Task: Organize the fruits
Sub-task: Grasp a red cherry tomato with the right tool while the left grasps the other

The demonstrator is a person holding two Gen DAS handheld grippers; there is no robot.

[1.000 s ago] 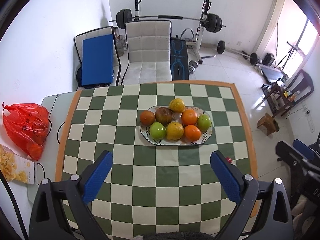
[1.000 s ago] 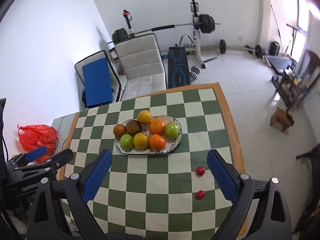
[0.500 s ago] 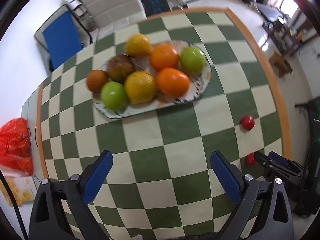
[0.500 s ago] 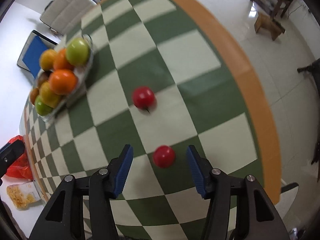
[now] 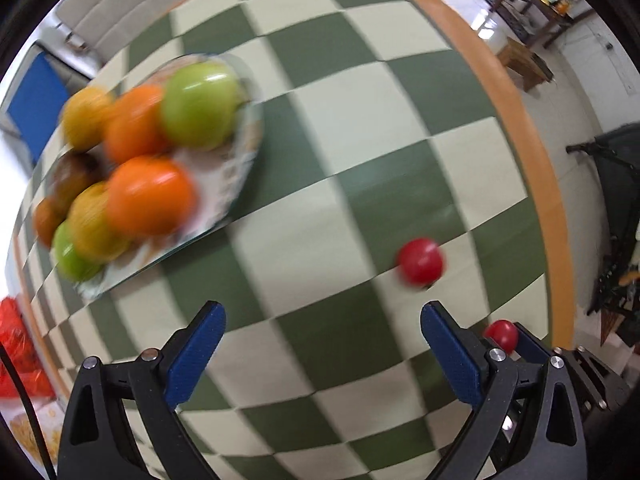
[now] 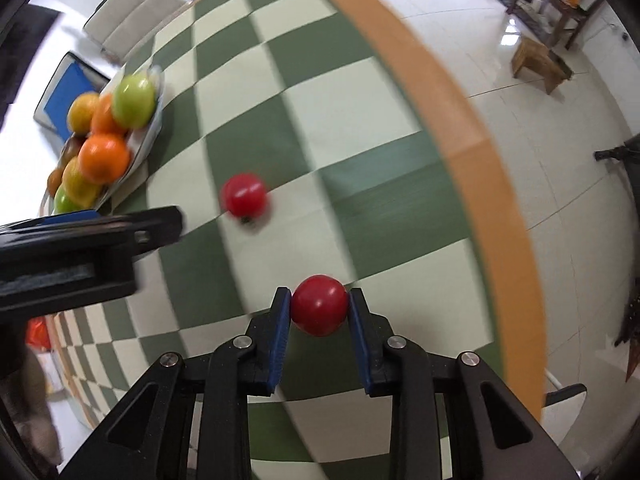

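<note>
Two small red tomatoes lie on the green-and-white checked table (image 6: 344,104). My right gripper (image 6: 319,307) is shut on the near tomato (image 6: 319,305), its blue pads touching both sides. The far tomato (image 6: 244,194) lies loose a little ahead and to the left. In the left wrist view my left gripper (image 5: 322,330) is open and low over the table, the loose tomato (image 5: 420,261) just ahead of its right finger. The held tomato (image 5: 501,334) shows behind that finger. A patterned plate (image 5: 236,160) piled with oranges and green apples sits at the left.
The table's orange edge (image 6: 472,152) runs close on the right of both tomatoes, with tiled floor beyond. My left gripper's body (image 6: 80,248) crosses the left of the right wrist view. A red bag (image 5: 16,344) lies beyond the table's left edge. A padded chair (image 6: 136,16) stands behind.
Both grippers have dropped toward the table and moved right. The right gripper's jaws have narrowed from around the near tomato to shut on it. The left stayed open.
</note>
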